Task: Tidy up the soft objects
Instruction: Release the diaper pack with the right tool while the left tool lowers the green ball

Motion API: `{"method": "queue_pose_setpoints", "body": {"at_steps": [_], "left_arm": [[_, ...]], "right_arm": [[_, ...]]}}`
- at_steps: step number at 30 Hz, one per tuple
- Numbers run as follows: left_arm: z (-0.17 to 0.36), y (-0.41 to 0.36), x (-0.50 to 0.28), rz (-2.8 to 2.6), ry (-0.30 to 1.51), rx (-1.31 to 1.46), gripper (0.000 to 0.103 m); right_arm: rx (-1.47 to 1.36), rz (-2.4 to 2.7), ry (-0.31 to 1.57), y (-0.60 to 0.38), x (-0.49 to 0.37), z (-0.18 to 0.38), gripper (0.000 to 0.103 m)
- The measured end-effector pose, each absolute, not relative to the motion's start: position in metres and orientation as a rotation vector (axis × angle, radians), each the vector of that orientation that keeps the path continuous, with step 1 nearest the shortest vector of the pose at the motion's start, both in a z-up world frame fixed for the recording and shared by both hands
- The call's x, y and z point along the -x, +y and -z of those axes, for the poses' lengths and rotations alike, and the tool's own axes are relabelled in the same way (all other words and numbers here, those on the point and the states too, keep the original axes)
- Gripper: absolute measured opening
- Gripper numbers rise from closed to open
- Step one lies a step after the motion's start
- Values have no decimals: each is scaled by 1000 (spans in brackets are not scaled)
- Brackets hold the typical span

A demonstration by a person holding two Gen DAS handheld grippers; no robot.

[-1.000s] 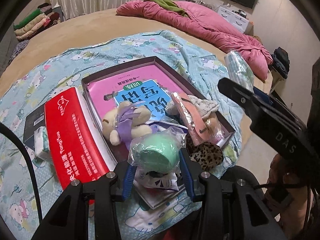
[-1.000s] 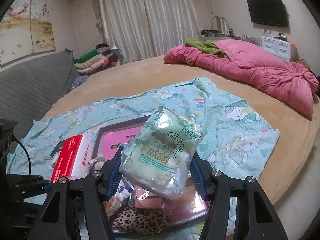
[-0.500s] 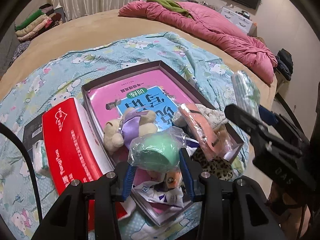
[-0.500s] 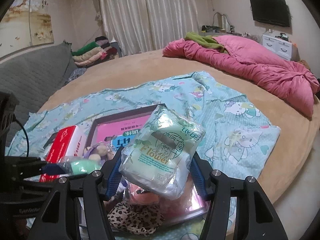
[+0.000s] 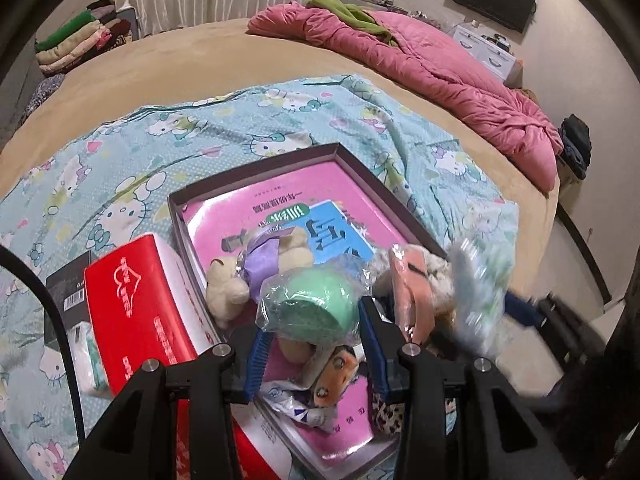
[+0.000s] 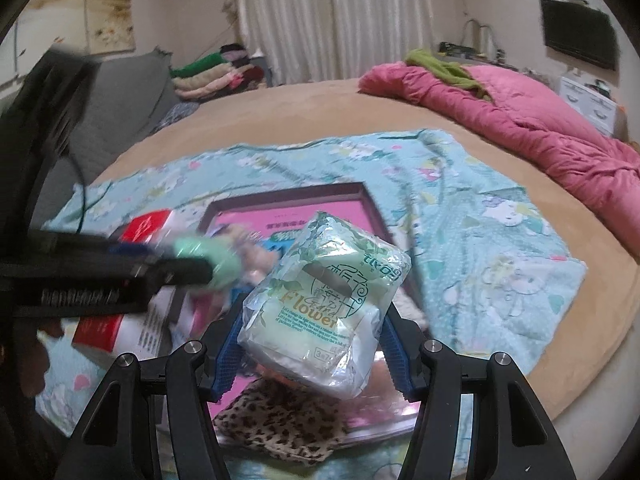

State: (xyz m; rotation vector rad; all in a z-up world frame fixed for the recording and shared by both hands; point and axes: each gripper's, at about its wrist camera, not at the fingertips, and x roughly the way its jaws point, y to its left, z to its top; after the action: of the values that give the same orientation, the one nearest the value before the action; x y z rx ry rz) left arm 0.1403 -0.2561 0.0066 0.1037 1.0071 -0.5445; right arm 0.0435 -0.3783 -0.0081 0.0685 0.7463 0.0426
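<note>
Both grippers have carried their loads closer over the shallow dark-rimmed cardboard tray [image 5: 256, 168]; right one has sunk toward its lower-right corner.

Left gripper [image 5: 310, 338] clenched on mint-green soft ball in crinkly clear plastic [image 5: 316, 306], lower centre of left view, above tray's near end. Right gripper [image 6: 308, 354] clamped on pale green plastic-wrapped tissue pack [image 6: 324, 300], centre of right view; blurred at right edge of left view.

Already in tray: cream plush bear with lilac ribbon [image 5: 256, 272], leopard-print fuzzy pouch [image 6: 280, 428], glossy pink booklet [image 5: 288, 208] beneath. Red glossy tissue box [image 5: 136, 312] sits outside, touching tray's left wall, on cartoon-cat print cotton sheet [image 5: 120, 160].

Judgement: partly done; both held items await placing.
</note>
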Motion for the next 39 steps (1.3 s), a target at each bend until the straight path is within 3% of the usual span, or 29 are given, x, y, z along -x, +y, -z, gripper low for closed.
{"method": "queue_pose_setpoints", "body": {"at_steps": [11, 39], "left_arm": [[-8, -255, -155, 539, 1008, -84, 42], [16, -243, -129, 542, 1093, -113, 42]], "right_arm": [[76, -159, 826, -339, -51, 30, 62], [51, -147, 886, -350, -64, 49, 65]]}}
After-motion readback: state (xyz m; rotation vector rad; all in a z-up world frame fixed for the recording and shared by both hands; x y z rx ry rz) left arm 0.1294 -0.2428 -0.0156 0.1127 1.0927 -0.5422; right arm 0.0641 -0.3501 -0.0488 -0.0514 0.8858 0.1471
